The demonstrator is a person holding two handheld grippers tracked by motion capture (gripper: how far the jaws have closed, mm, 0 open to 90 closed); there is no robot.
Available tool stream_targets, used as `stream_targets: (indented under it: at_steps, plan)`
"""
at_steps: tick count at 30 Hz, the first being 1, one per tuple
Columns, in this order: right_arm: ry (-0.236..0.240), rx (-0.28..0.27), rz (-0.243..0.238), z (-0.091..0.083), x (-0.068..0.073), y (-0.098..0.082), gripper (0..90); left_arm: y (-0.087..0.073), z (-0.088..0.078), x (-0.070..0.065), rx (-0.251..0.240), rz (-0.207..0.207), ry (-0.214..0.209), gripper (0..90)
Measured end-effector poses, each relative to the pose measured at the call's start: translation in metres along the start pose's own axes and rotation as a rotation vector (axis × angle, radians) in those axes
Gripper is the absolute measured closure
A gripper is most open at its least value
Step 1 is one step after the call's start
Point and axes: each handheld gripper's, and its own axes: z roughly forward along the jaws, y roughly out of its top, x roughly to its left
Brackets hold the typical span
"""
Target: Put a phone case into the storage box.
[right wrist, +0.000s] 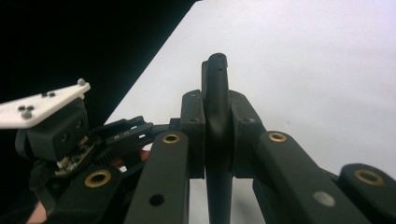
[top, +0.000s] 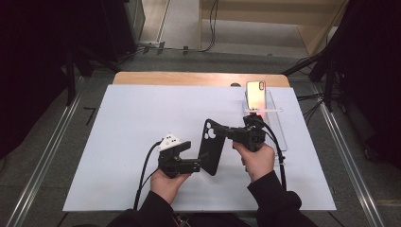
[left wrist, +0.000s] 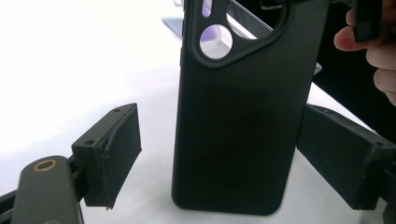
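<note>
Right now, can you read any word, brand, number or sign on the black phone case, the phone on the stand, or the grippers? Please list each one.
None can be read.
Black phone case: plain back, no print visible.
Phone on the clear stand: glare on its face; any text is too small to tell.
Left gripper and right gripper: no lettering visible.

No readable text, label, brand, number or sign showing anywhere. Black phone case (left wrist: 238, 116) showing plain back, no logo. Phone (top: 255, 93) standing on clear stand, screen glowing, too small and blurred for reading. Grippers carrying no legible markings.
</note>
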Motion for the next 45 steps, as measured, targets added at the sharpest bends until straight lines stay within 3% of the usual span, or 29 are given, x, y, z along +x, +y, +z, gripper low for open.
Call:
stream_targets:
  at_steps: [4,8,16,21,25,30,32,34,38,45]
  plan:
    - [-0.024,0.008,-0.052,-0.001,0.004,0.0,77.1,0.005,-0.002,0.004,0.032,-0.024,-0.032,15.5]
    - [-0.028,0.011,-0.084,-0.003,0.006,0.0,77.0,0.011,-0.003,0.006,0.094,-0.027,-0.079,16.3]
    - [-0.004,0.034,-0.135,-0.004,0.006,0.0,77.0,0.021,-0.009,0.012,0.153,-0.007,-0.123,16.3]
    - [0.012,0.054,-0.194,-0.006,0.008,0.0,77.0,0.026,-0.011,0.015,0.214,0.034,-0.143,16.3]
    - [0.027,0.072,-0.237,-0.007,0.009,-0.001,77.0,0.029,-0.013,0.019,0.215,0.042,-0.183,16.3]
    - [0.063,0.083,-0.265,-0.01,0.009,-0.002,77.0,0.035,-0.018,0.022,0.214,0.084,-0.212,16.3]
    - [0.074,0.086,-0.277,-0.011,0.007,-0.002,77.0,0.037,-0.019,0.022,0.216,0.109,-0.191,16.4]
    - [0.081,0.086,-0.286,-0.012,0.007,-0.002,77.0,0.039,-0.019,0.022,0.226,0.108,-0.174,16.3]
    - [0.087,0.097,-0.31,-0.014,0.006,-0.001,76.9,0.042,-0.019,0.023,0.233,0.121,-0.211,16.4]
    - [0.147,0.123,-0.345,-0.016,0.005,0.002,76.9,0.051,-0.021,0.023,0.236,0.182,-0.29,16.4]
